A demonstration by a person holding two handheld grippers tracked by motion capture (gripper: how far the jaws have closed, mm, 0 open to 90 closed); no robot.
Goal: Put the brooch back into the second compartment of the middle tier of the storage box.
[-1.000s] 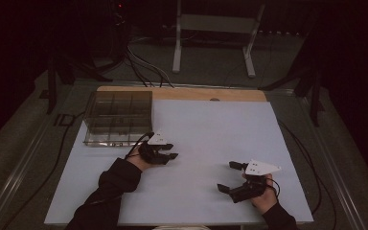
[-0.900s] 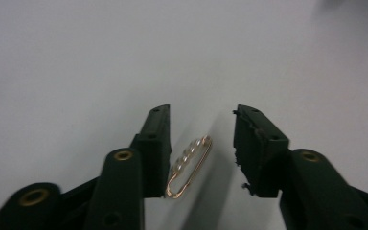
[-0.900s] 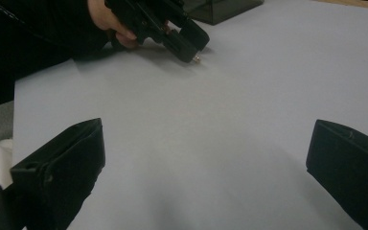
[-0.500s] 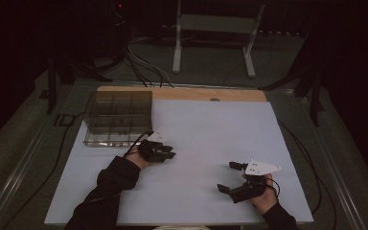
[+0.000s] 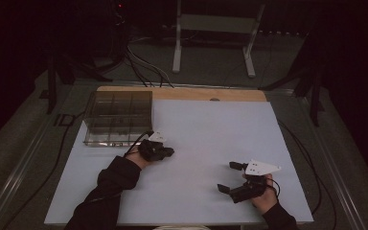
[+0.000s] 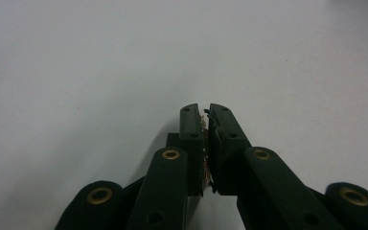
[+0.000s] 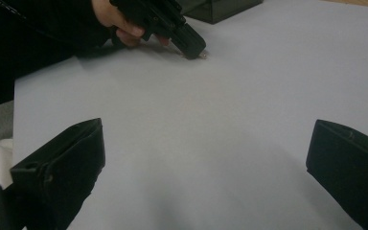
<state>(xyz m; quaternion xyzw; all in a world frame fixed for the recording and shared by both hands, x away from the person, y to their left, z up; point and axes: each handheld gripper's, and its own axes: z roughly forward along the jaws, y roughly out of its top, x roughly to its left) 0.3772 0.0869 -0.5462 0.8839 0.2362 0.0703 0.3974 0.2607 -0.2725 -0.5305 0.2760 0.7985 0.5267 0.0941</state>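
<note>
A dim room surrounds a pale white tabletop (image 5: 211, 143) with a strip of bare wood along its far edge. Beyond it, a white metal stand (image 5: 215, 38) rises from a grey floor, with dark cables trailing nearby. A clear compartmented box (image 5: 117, 117) sits at the tabletop's far left corner. Your left tool (image 5: 168, 152) rests just in front of that box, its jaws pressed nearly together on something tiny (image 6: 205, 143) and brownish that is too small to identify. Your right tool (image 5: 231, 177) lies well apart, near the front right edge, its jaws spread wide with nothing between them. The white surface between your hands is bare.
</note>
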